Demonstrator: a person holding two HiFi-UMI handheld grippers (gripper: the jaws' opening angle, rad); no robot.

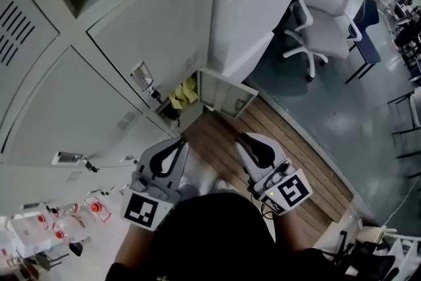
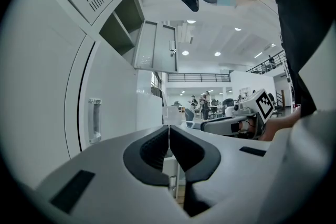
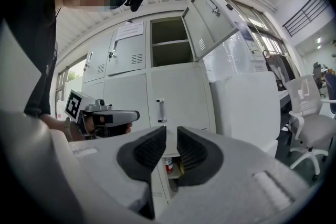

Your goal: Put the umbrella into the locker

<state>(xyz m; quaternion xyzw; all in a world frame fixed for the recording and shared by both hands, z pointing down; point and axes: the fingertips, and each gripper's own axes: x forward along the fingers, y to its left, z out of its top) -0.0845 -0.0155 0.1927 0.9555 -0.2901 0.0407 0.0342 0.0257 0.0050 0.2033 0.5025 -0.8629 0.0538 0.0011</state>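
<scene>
Held left gripper [image 1: 179,143] and right gripper [image 1: 247,140] closed and empty, just before the low open locker [image 1: 192,114]. Inside that locker: a yellow thing [image 1: 184,92], perhaps the umbrella. Best kept clear of its door [image 1: 227,95], moved slowly.

locker compartment [image 1: 189,114]: yellow thing [image 1: 184,93] | floor [image 1: 309,108]: office chair [image 1: 322,33]
</scene>
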